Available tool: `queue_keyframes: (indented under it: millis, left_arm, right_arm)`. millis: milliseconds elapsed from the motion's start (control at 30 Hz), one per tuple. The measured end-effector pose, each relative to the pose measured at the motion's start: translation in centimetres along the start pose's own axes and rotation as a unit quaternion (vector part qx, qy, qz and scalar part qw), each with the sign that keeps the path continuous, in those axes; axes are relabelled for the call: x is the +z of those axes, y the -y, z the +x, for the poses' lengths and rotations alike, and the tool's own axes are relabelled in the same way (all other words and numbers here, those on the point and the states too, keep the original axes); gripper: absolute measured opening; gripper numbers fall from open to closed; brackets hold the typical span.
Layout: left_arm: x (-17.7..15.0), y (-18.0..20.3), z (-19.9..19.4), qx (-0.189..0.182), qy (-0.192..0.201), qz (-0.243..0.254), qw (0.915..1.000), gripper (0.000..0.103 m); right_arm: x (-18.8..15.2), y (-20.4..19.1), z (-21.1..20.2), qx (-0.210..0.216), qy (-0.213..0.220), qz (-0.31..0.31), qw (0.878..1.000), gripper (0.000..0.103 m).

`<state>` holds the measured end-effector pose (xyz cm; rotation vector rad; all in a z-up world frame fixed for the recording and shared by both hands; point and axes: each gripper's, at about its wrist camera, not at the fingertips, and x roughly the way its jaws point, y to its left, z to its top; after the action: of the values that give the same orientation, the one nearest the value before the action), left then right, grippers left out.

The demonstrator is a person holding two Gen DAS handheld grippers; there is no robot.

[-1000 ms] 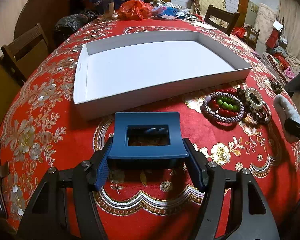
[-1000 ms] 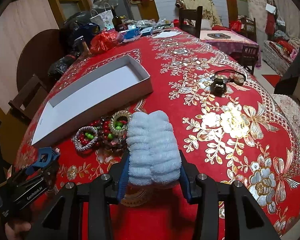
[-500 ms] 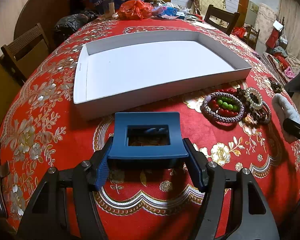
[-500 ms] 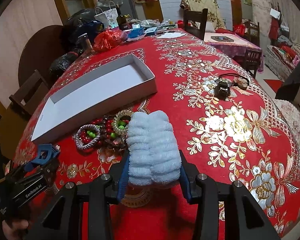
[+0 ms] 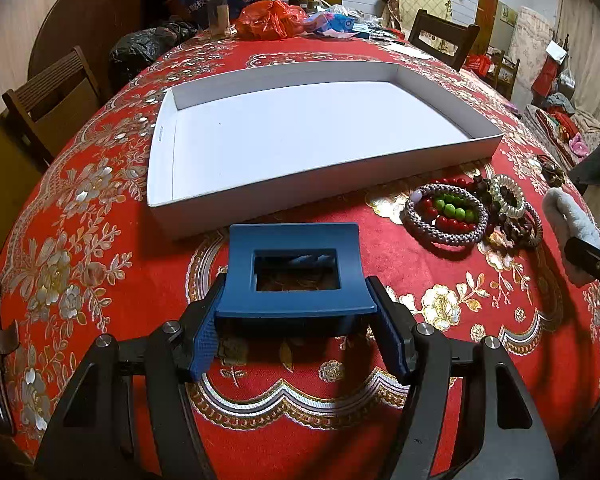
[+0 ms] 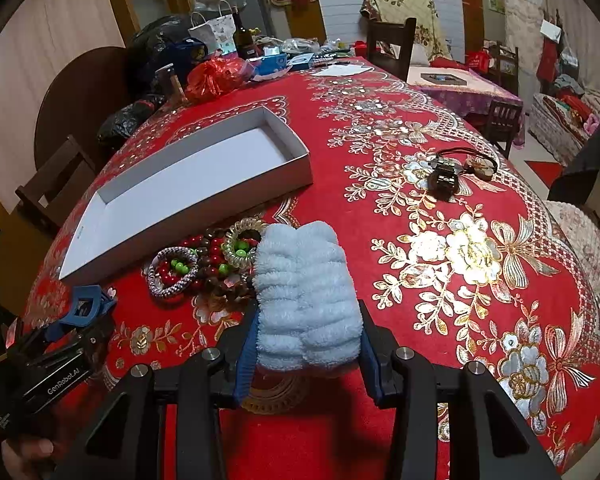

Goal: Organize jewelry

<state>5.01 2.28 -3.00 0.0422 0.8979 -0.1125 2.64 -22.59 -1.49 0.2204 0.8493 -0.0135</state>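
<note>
A blue claw hair clip [image 5: 296, 276] is clamped in the left gripper [image 5: 296, 340], a fluffy blue scrunchie [image 6: 306, 300] in the right gripper [image 6: 306, 344], both held for deposit; bracelets [image 5: 470, 210] lie at two o'clock, the empty white box [image 5: 300, 136] at twelve.

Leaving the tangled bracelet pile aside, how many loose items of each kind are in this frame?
Blue claw clip: 1
Fluffy light-blue band: 1
White box: 1
Total: 3
</note>
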Motion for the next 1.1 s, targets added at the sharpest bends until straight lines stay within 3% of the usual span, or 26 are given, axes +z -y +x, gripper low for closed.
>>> queue_keyframes:
  millis: [1100]
  left_arm:
    - [-0.02,-0.02,-0.02,0.000,0.000,0.000,1.0000,0.066]
  right_arm:
    - [0.01,0.23,0.06,-0.010,0.000,-0.001,1.000,0.042]
